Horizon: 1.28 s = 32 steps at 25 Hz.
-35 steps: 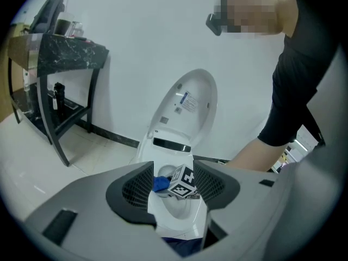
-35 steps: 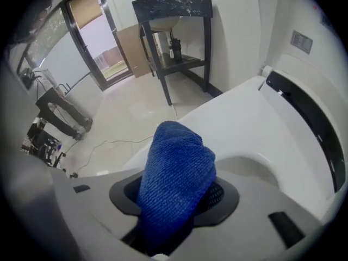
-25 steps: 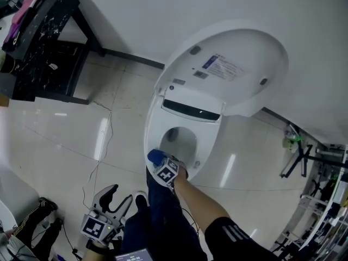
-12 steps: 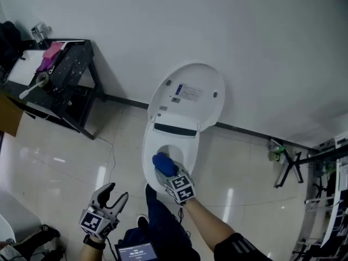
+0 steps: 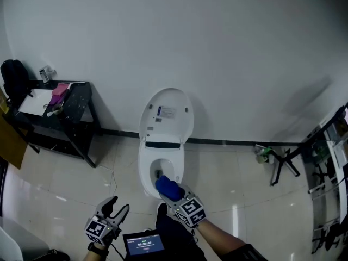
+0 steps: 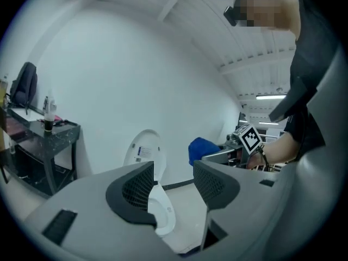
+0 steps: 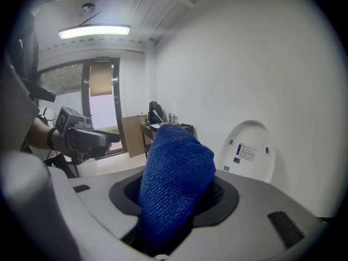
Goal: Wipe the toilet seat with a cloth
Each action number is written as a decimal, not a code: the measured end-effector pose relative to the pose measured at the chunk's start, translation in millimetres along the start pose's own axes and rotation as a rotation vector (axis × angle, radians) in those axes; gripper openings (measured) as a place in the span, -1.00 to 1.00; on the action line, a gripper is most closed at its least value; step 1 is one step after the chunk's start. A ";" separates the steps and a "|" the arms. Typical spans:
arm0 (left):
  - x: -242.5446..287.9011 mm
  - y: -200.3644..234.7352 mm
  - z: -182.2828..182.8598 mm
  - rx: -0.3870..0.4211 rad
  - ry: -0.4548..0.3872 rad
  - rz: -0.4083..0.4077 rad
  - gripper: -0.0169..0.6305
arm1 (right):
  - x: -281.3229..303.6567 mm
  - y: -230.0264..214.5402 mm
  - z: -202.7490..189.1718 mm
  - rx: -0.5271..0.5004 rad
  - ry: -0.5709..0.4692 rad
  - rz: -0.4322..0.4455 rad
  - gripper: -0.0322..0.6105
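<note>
A white toilet stands against the wall with its lid raised. My right gripper is shut on a bunched blue cloth, held in the air in front of the bowl, apart from it. In the right gripper view the blue cloth fills the jaws and the lid shows at right. My left gripper hangs open and empty at the lower left. Through the open left gripper I see the toilet and the cloth.
A black table with bottles and a pink item stands left of the toilet. A cable runs over the tiled floor. A black folding stand and a metal rack are at the right. A tablet sits near my body.
The view has pulled far back from the toilet. My right gripper has lifted the cloth off the front rim of the seat. The left gripper has stayed low and open.
</note>
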<state>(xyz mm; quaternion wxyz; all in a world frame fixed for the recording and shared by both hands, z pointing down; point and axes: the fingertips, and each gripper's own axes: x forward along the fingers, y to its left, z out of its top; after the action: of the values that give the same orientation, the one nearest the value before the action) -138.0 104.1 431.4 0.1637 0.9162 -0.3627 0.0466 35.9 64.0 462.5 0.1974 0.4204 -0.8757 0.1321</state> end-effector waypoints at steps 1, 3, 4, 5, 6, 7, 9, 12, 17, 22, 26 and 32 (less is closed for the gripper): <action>-5.7 -6.6 -5.4 -0.005 0.010 -0.010 -0.22 | -15.1 9.9 -0.1 0.010 -0.001 0.005 -0.22; -13.9 -19.5 -9.0 -0.031 0.018 -0.019 -0.22 | -41.6 25.5 -1.6 0.058 -0.003 0.020 -0.22; -16.1 -24.9 -8.3 -0.044 0.017 -0.020 -0.22 | -52.6 30.1 -2.2 0.086 -0.006 0.025 -0.22; -17.2 -28.4 -8.7 -0.050 0.016 -0.022 -0.22 | -61.9 33.2 -2.0 0.109 -0.008 0.028 -0.23; -17.4 -30.6 -10.1 -0.049 0.016 -0.026 -0.22 | -69.8 36.1 -0.5 0.123 -0.010 0.031 -0.23; -16.7 -33.4 -10.9 -0.049 0.016 -0.029 -0.22 | -77.1 39.0 1.8 0.132 -0.010 0.034 -0.23; -13.7 -43.0 -7.9 -0.057 0.011 -0.037 -0.22 | -91.6 41.6 4.8 0.136 -0.012 0.035 -0.23; -5.2 -50.4 -13.2 -0.016 0.008 -0.050 -0.22 | -112.4 36.6 5.8 0.112 -0.043 0.014 -0.23; 14.9 -71.2 1.0 -0.001 -0.030 -0.068 -0.22 | -139.8 33.0 7.2 0.110 -0.084 0.005 -0.23; 34.0 -103.1 14.1 0.016 -0.013 -0.094 -0.22 | -163.3 7.7 -1.6 0.157 -0.136 -0.035 -0.23; 38.3 -114.1 13.3 0.045 -0.009 -0.088 -0.22 | -175.1 -5.2 -2.2 0.197 -0.156 -0.020 -0.24; 34.9 -121.0 11.4 0.052 -0.002 -0.046 -0.22 | -177.1 -15.8 -3.4 0.197 -0.167 0.009 -0.24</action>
<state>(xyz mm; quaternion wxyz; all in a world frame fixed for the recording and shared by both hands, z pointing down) -30.5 160.4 395.6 0.1405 0.9284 -0.3403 0.0511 149.9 176.9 385.6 0.0810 0.4432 -0.8738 0.1831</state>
